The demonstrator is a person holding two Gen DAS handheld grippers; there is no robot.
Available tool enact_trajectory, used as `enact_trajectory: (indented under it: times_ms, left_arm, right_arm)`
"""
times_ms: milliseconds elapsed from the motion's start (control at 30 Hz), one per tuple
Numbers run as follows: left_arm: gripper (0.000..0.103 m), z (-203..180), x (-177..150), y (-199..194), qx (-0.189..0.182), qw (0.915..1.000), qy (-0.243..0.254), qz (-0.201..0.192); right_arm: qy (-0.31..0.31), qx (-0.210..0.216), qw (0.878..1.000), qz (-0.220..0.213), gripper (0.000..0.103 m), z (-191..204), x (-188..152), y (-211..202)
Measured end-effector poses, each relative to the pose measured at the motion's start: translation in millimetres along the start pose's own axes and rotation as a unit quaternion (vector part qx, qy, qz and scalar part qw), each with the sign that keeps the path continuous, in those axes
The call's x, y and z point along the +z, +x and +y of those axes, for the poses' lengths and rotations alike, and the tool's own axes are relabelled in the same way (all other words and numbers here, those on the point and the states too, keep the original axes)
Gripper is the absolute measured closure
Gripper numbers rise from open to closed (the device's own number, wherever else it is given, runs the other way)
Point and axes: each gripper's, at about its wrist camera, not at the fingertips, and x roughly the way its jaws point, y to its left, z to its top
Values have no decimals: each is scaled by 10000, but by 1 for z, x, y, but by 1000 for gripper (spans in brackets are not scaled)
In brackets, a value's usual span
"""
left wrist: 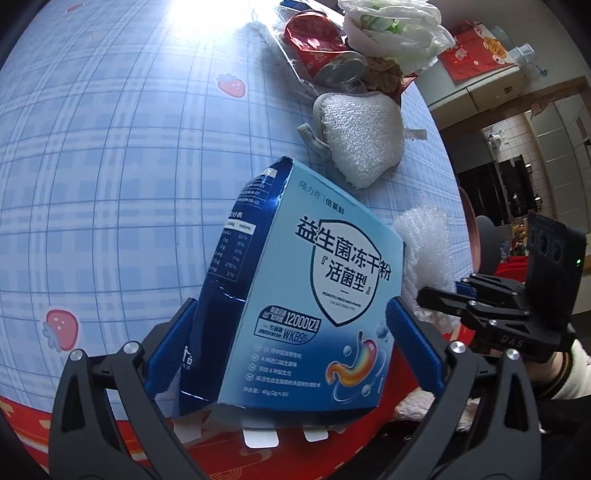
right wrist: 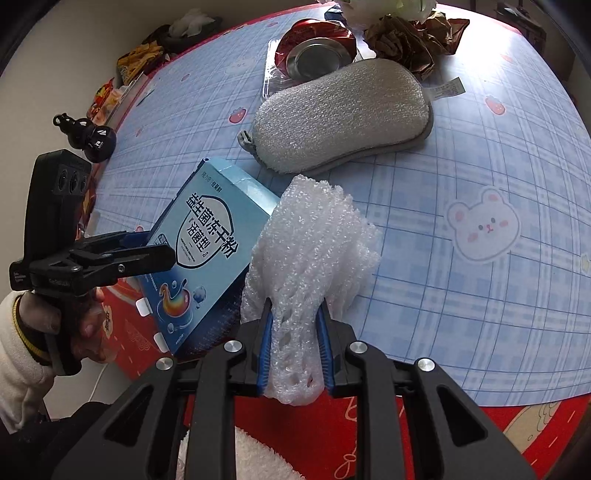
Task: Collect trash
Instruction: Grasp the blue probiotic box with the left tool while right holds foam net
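Your right gripper (right wrist: 295,332) clamps white foam net sleeve (right wrist: 310,236); left gripper (left wrist: 291,325) holds blue probiotic box (left wrist: 306,288), both above near table edge (right wrist: 480,406). Left: crushed red can (right wrist: 314,48), crumpled brown wrapper (right wrist: 402,40), white bag (left wrist: 391,26) at far edge. Bin unseen; grey scrubbing pad (right wrist: 343,118) possibly not trash.

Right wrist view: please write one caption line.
Right gripper clamps white foam netting beside the blue box.

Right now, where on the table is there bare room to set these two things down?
Bare cloth lies right of the grey sponge pad, around the bear print, and on the table's left stretch between the strawberry prints. The far end is crowded: crushed can, brown paper, plastic bag.
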Motion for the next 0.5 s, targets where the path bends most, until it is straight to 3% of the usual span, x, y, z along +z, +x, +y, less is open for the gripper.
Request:
enact_trajectory:
  times_ms: [133,233,300,400,500]
  left_arm:
    - [6,0,-5,-15,-676,9977,-107,29]
    - [8,-11,-6,-29,-1346,9909,-3,-55]
    - [12,-23,-4,-30,-1302,9914,119,-37]
    - [46,-32,-1,-23,-1182,9928,174,75]
    - [58,-39,-2,-12,-899,9951,335,259]
  right_arm:
    - [99,35,9999,2,81,-4,2,1]
    - [105,63,9999,-6,81,-4,2,1]
    - [98,66,9999,-14,81,-5,3,1]
    - [134,105,9998,-33,81,-9,1,-1]
    - [175,134,9997,-56,81,-10,1,-3]
